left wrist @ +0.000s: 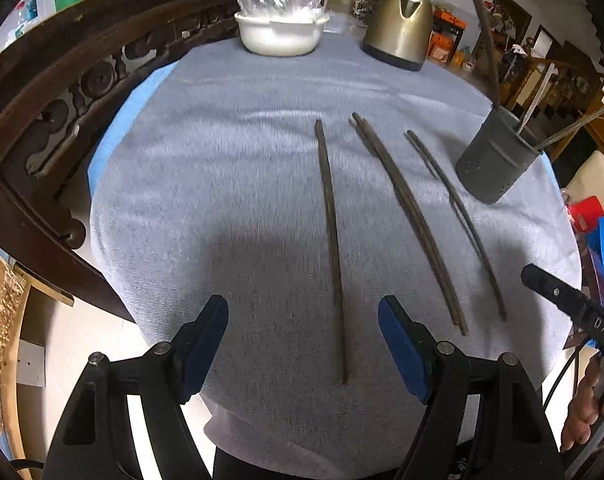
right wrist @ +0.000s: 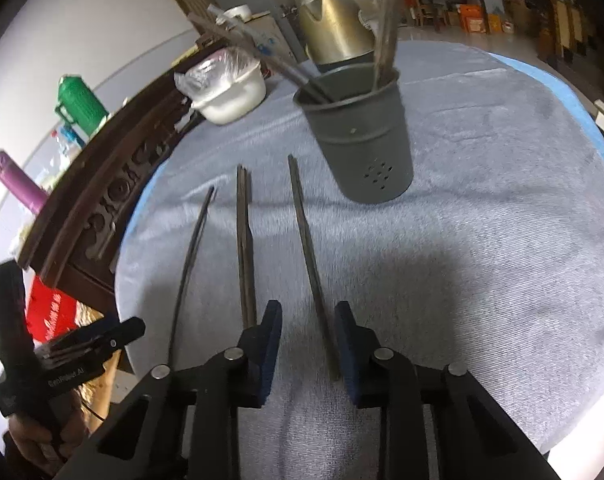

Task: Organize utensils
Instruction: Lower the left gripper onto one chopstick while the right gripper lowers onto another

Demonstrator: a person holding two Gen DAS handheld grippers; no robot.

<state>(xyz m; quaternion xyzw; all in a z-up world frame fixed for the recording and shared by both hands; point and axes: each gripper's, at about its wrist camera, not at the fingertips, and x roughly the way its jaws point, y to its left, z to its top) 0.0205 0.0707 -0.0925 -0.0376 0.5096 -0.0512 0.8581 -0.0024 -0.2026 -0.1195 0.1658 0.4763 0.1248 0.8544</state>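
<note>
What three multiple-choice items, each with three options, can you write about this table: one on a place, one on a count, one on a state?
1. Where does the dark grey perforated metal utensil holder stand?
A. To the right of the lying chopsticks
B. To the left of them
C. On the floor

2. How many separate groups of dark wooden chopsticks lie on the grey-blue cloth?
A. One
B. Three
C. Five

3. In what state is the left gripper?
A. Shut on a chopstick
B. Shut on the bowl
C. Open, pressing on nothing

Key: 1 A, because both views show the holder right of the rows. 2 B, because three apart rows lie on the cloth. 3 C, because its blue pads stand wide apart above the cloth.
</note>
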